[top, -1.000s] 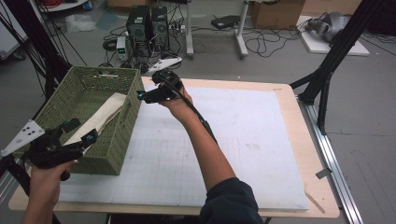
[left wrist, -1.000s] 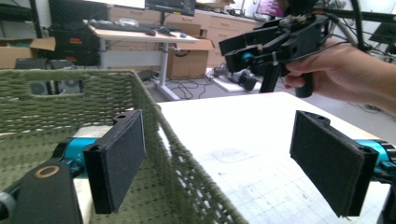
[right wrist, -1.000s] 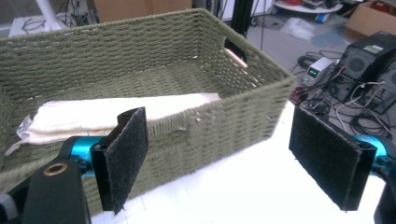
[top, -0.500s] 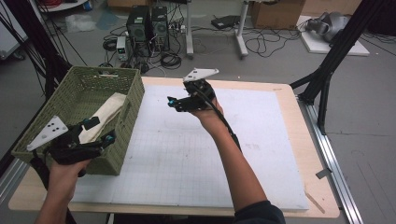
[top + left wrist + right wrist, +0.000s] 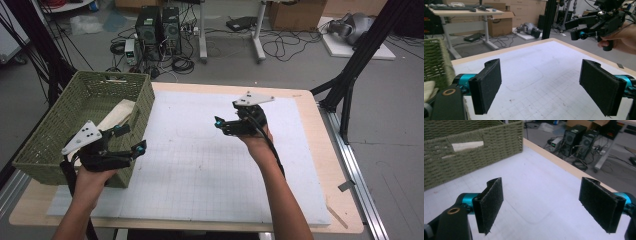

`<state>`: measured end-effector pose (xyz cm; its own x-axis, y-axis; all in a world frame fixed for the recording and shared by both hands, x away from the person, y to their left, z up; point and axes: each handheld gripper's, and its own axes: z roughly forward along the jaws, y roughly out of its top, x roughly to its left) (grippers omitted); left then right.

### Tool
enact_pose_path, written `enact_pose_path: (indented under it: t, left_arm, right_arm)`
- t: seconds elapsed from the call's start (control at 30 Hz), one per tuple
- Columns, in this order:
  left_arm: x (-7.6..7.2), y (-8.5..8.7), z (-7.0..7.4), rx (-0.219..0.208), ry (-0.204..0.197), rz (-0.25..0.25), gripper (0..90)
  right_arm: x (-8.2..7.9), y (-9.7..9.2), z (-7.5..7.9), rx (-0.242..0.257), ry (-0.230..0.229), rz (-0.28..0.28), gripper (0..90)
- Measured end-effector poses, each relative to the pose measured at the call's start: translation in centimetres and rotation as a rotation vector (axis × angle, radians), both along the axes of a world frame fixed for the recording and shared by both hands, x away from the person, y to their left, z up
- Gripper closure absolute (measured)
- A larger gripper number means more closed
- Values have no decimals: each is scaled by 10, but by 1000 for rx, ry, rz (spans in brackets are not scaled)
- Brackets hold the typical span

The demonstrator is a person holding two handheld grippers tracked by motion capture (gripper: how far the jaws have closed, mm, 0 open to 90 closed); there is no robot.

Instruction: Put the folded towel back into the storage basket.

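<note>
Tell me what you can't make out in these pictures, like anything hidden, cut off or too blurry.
- Pale cloth-like item in the green basket: high view, lower part hidden by the left gripper and the basket wall; what it is stays unclear.
- Same item in the right gripper view: just a strip through the basket's handle slot.
- Person: cut off by the high view's bottom edge above the forearms.
- Floor equipment behind the table: too small to identify.
</note>
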<state>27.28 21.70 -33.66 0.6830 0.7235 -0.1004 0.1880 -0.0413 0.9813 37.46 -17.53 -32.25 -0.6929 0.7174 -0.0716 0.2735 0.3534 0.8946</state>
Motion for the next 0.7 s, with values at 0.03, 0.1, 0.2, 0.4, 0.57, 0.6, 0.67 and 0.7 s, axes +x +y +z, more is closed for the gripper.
enact_pose_path:
  t: [0.03, 0.1, 0.2, 0.4, 0.57, 0.6, 0.67, 0.7]
  left_arm:
    - [0, -2, 0, 0, -1, -6, 183]
    - [1, -7, 0, 2, -1, -19, 183]
    - [2, -13, -2, 12, 0, -36, 184]
    - [3, -27, -5, 37, 2, -63, 184]
    - [4, -37, -9, 37, 4, -89, 183]
    - [5, -38, -10, 41, 4, -95, 184]
    - [5, -43, -12, 42, 0, -107, 184]
    - [5, -46, -14, 44, -5, -114, 183]
  right_arm:
    - [-3, -6, -1, 5, 1, -8, 183]
    - [-11, -16, -4, 10, -2, -26, 183]
    - [-22, -31, -9, 5, -11, -51, 183]
    - [-46, -55, -24, 9, -53, -121, 184]
    - [-62, -72, -37, 25, -49, -157, 184]
    - [-64, -75, -40, 27, -46, -162, 183]
    - [-70, -82, -45, 29, -43, -180, 184]
    - [-73, -86, -48, 30, -40, -187, 183]
